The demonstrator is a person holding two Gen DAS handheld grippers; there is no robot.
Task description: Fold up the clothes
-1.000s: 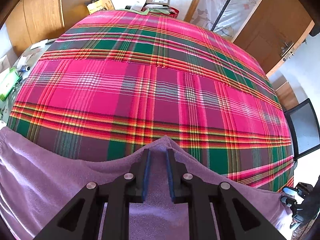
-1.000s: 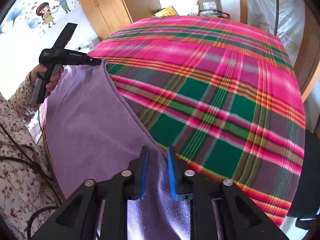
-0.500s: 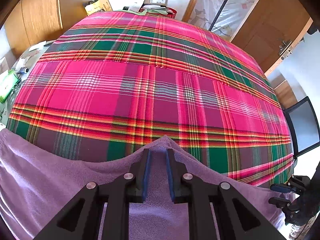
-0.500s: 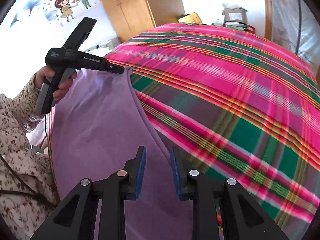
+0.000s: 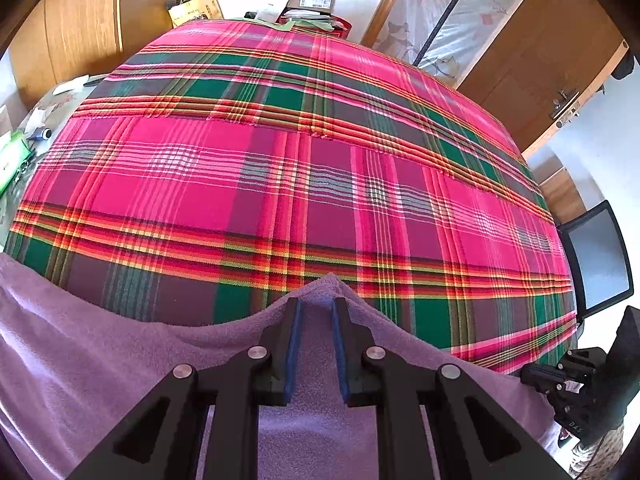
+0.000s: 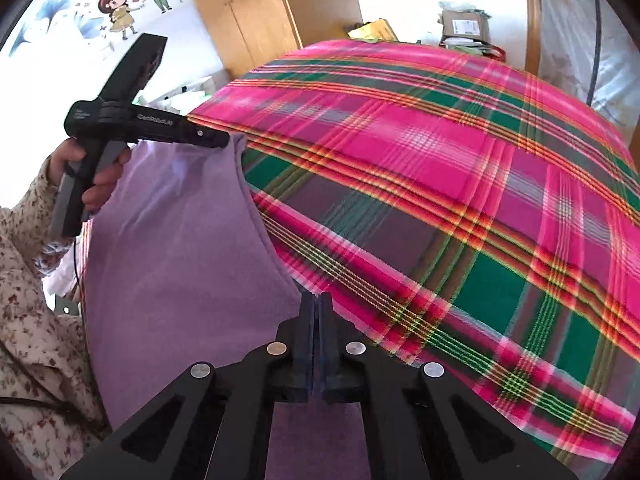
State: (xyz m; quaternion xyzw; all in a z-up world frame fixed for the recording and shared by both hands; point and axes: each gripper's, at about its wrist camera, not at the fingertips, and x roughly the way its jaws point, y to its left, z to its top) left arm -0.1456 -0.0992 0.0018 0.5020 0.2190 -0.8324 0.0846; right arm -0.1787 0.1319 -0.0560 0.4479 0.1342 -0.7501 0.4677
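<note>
Lavender cloth lies on a plaid bed cover, its far edge bunched between the pads of the left claw, which grips it. No fold is made yet.

From the right wrist, the right claw is clamped tight on the cloth's near edge. The left claw's body reads "GenRobot.AI". Judging by this, folding has barely begun.
</note>
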